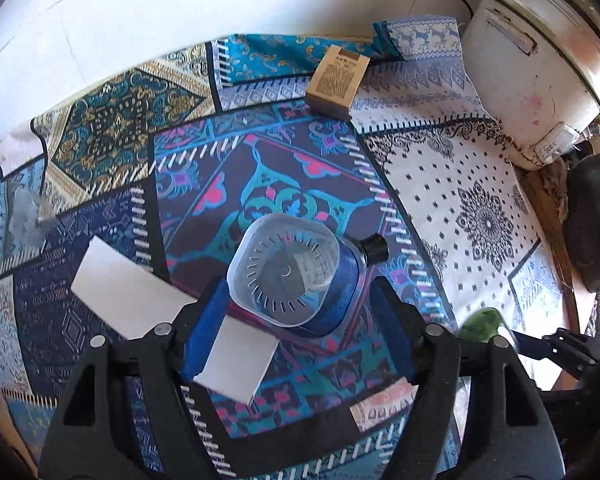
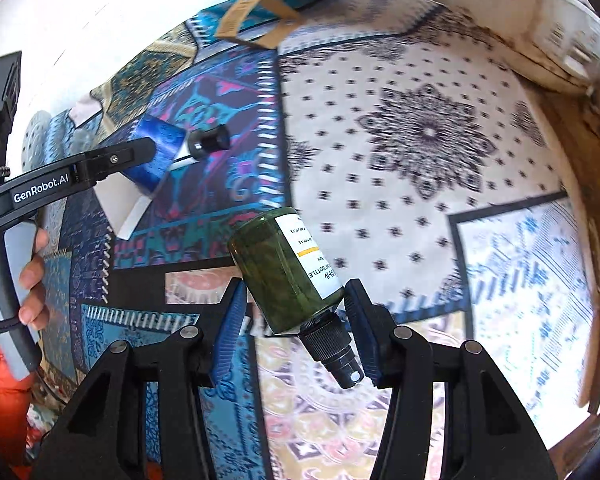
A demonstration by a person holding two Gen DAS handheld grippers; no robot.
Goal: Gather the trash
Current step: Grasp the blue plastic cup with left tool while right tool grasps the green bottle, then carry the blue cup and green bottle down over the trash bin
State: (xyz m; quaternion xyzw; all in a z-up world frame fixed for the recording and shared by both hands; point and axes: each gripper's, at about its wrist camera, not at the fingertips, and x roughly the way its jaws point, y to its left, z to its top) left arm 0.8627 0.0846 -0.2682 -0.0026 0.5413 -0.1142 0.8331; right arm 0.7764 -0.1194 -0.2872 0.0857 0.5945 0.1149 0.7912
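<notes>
"GenRobot.AI" stands in white letters on the black arm of the left gripper (image 2: 112,160), seen from the right wrist view; the white label on the green bottle (image 2: 284,272) bears the word "BOTTLE" in dark print, with smaller lines too fine to read; the brown carton (image 1: 337,79) carries dense dark print that cannot be read.

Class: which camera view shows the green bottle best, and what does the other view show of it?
The right wrist view: the green bottle sits between the right gripper fingers, with its white label and black spray cap visible. The left wrist view shows only a blurred green sliver near its right edge.
</notes>
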